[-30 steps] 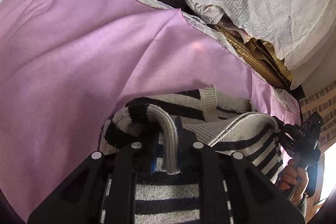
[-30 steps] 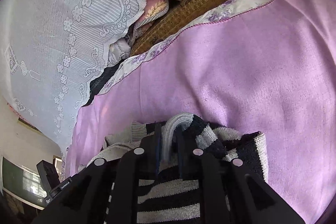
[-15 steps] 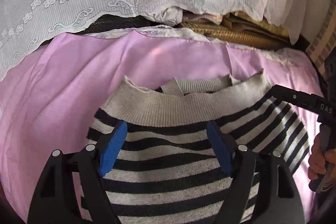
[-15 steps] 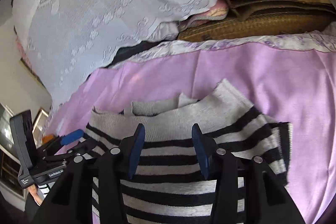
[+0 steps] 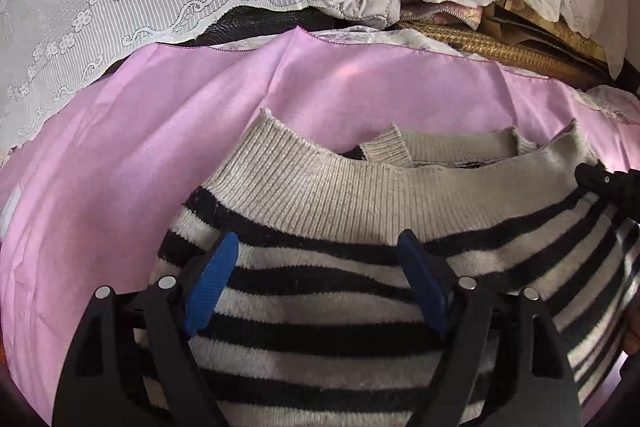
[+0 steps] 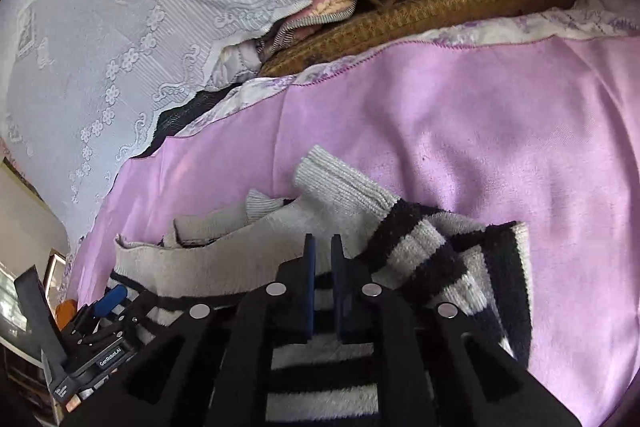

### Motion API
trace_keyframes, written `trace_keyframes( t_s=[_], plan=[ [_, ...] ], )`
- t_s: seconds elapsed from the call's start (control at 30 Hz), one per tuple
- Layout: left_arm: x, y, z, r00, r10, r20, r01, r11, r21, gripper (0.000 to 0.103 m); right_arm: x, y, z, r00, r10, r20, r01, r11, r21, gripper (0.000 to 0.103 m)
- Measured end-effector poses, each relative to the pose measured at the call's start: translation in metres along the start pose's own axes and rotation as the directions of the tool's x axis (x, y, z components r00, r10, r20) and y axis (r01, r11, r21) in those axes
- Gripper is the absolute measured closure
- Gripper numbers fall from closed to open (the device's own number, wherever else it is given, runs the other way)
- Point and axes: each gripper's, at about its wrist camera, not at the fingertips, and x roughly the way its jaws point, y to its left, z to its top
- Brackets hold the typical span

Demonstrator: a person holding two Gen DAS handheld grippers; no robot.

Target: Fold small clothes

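striped sweater (image 5: 328, 291) folded on pink sheet (image 5: 120, 163) | left gripper (image 5: 316, 267) jaws opening, wide apart over it; nothing pinched | right gripper (image 6: 322, 259) jaws closing, narrow gap; grip unclear

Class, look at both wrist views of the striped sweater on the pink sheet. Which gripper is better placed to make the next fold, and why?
Probably the right gripper: its jaws are closing over the striped sweater beside the bunched sleeve. The left gripper is opening, gripping nothing.

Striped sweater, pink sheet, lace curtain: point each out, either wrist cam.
striped sweater (image 5: 328, 187), left wrist view, grey ribbed band.
pink sheet (image 5: 120, 155), left wrist view, bare stretch left of the sweater.
lace curtain (image 6: 100, 27), right wrist view, flowered panel.
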Motion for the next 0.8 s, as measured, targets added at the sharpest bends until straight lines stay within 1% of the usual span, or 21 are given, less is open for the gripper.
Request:
trace_keyframes(
  t_s=[0.03,0.07,0.1,0.13,0.17,0.2,0.27,0.3,0.33,0.37,0.4,0.43,0.5,0.57,0.6,0.63,0.67,0.7,0.73,0.8],
  plan=[
    [-0.009,-0.001,-0.003,0.999,-0.030,0.009,0.030,1.000,0.000,0.024,-0.011,0.008,-0.004,1.000,0.011,0.014,-0.011,1.000,-0.025,0.084],
    [-0.018,-0.002,-0.007,0.998,-0.056,0.016,0.056,0.998,0.007,0.024,-0.021,0.017,-0.009,1.000,0.019,0.023,-0.018,0.998,-0.052,0.072],
    [-0.027,-0.005,-0.012,0.997,-0.071,0.026,0.071,0.997,0.017,0.024,-0.030,0.027,-0.015,0.999,0.018,0.030,-0.016,0.996,-0.086,0.062],
    [-0.035,-0.008,-0.018,0.996,-0.084,0.039,0.083,0.996,0.028,0.023,-0.037,0.038,-0.021,0.999,0.010,0.030,-0.007,0.992,-0.122,0.061],
    [-0.041,-0.013,-0.023,0.995,-0.090,0.046,0.088,0.995,0.042,0.018,-0.041,0.047,-0.029,1.000,0.002,0.019,0.001,0.988,-0.156,0.059],
    [-0.043,-0.017,-0.029,0.996,-0.080,0.044,0.078,0.995,0.060,0.013,-0.041,0.053,-0.036,1.000,-0.015,-0.003,0.014,0.984,-0.180,0.058],
    [-0.035,-0.024,-0.042,1.000,-0.029,0.005,0.028,0.996,0.087,0.010,-0.031,0.057,-0.051,0.995,-0.087,-0.056,0.073,0.974,-0.212,0.058],
    [-0.027,-0.023,-0.049,0.999,-0.029,-0.029,0.031,0.996,0.079,0.010,-0.021,0.055,-0.059,0.988,-0.126,-0.087,0.103,0.968,-0.230,0.058],
    [-0.023,-0.020,-0.055,0.999,-0.037,-0.027,0.038,0.998,0.054,0.009,-0.013,0.054,-0.067,0.984,-0.146,-0.099,0.118,0.962,-0.247,0.058],
    [-0.025,-0.018,-0.059,0.999,-0.041,-0.003,0.041,0.998,0.045,0.009,-0.013,0.055,-0.071,0.986,-0.154,-0.065,0.131,0.952,-0.276,0.058],
    [-0.026,-0.018,-0.060,0.999,-0.036,0.001,0.036,0.998,0.046,0.009,-0.014,0.058,-0.073,0.984,-0.171,-0.057,0.147,0.945,-0.294,0.059],
    [-0.027,-0.019,-0.059,1.000,-0.028,0.000,0.028,0.999,0.042,0.009,-0.017,0.062,-0.072,0.982,-0.182,-0.051,0.160,0.943,-0.291,0.059],
    [-0.029,-0.018,-0.052,1.000,-0.022,0.002,0.022,1.000,0.018,0.008,-0.023,0.070,-0.064,0.991,-0.127,-0.031,0.113,0.951,-0.286,0.058],
    [-0.024,-0.020,-0.042,1.000,-0.012,-0.003,0.012,1.000,0.020,0.008,-0.019,0.083,-0.053,0.990,-0.137,-0.020,0.123,0.940,-0.317,0.059],
    [-0.018,-0.023,-0.037,1.000,0.019,-0.009,-0.018,0.999,0.038,0.008,-0.011,0.089,-0.049,0.989,-0.141,-0.038,0.121,0.937,-0.327,0.059],
    [-0.009,-0.027,-0.032,0.999,0.039,-0.032,-0.037,0.998,0.055,0.007,0.002,0.093,-0.046,0.985,-0.151,-0.083,0.116,0.937,-0.330,0.059],
    [0.000,-0.028,-0.029,0.998,0.040,-0.055,-0.037,0.998,0.054,0.005,0.018,0.092,-0.043,0.977,-0.168,-0.134,0.117,0.939,-0.323,0.059],
    [0.006,-0.025,-0.026,0.997,0.039,-0.061,-0.037,0.999,0.036,0.004,0.029,0.091,-0.040,0.972,-0.185,-0.143,0.132,0.940,-0.313,0.059],
    [0.010,-0.023,-0.023,0.997,0.030,-0.066,-0.029,0.999,0.016,0.004,0.036,0.091,-0.037,0.972,-0.193,-0.131,0.145,0.941,-0.307,0.059],
    [0.014,-0.020,-0.023,0.999,0.021,-0.050,-0.022,1.000,-0.003,0.004,0.046,0.089,-0.029,0.973,-0.194,-0.128,0.154,0.950,-0.272,0.059]
  ],
)
